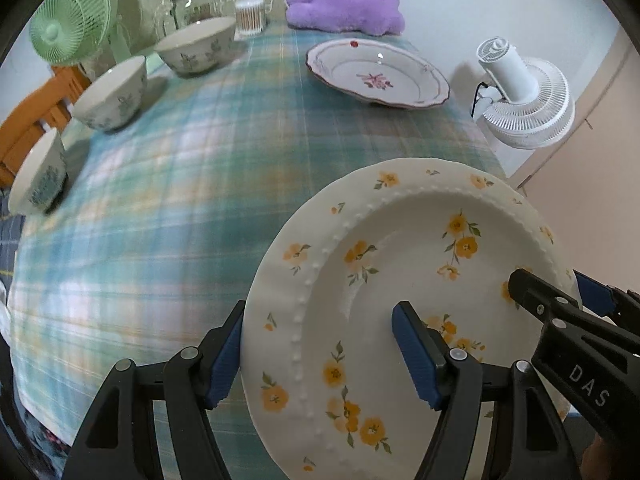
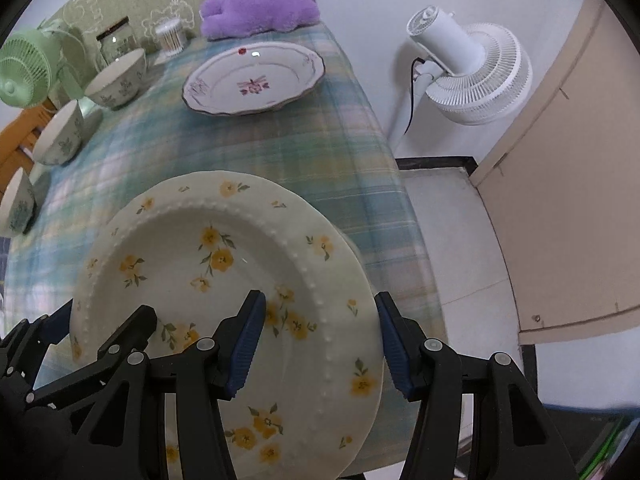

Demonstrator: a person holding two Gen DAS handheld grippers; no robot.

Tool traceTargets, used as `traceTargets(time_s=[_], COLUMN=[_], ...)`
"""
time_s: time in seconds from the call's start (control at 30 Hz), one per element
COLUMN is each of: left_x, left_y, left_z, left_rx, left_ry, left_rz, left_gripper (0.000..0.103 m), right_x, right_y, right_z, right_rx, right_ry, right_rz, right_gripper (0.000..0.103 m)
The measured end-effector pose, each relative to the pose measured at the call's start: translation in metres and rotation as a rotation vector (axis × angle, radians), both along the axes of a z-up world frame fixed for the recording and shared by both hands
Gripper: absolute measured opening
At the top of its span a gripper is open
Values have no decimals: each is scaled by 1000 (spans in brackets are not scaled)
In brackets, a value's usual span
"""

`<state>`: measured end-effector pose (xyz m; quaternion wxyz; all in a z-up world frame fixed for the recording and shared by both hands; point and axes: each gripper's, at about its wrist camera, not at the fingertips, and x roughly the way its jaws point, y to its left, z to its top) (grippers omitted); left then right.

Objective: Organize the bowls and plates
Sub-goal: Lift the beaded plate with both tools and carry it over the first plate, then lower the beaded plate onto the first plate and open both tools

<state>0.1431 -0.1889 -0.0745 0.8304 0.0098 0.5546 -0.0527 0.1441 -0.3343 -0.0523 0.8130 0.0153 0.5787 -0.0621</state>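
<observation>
Checked cloth (image 1: 180, 208) covers the table. My left gripper (image 1: 320, 356) and right gripper (image 2: 320, 344) each pinch a side of the yellow plate (image 1: 400, 280), held over the near edge. Pink plate (image 1: 376, 74) and three bowls (image 1: 112, 94) are not stacked yet.

Nearest bowl (image 2: 16, 208) cut off by the left edge in the right wrist view. Yellow-flowered plate (image 1: 400, 300) cropped at the bottom, underside hidden. Tabletop (image 1: 160, 200) plaid smeared with blur. Jar (image 1: 194, 6) label too small to read.
</observation>
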Motion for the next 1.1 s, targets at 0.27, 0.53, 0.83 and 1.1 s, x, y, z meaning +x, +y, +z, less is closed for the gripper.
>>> traceTargets(time_s=[0.27,0.53,0.83,1.1], left_x=[6,7,6,2], left_y=[-15,-25,-32,-51], left_z=[-4,-13,-15,-15], left_rx=[12,16,59,215], left_ry=[1,26,5,-55], left_rz=[35,51,74,57], left_gripper=[71,72,73,70], right_x=[13,18,16,13], right_y=[-17,-29,-34,-29], right_z=[-8,-17,-24,-22], right_rx=[14,32,50,28], right_ry=[21,51,66,55], right_rz=[49,56,62,88], right_gripper=[59,59,57,57])
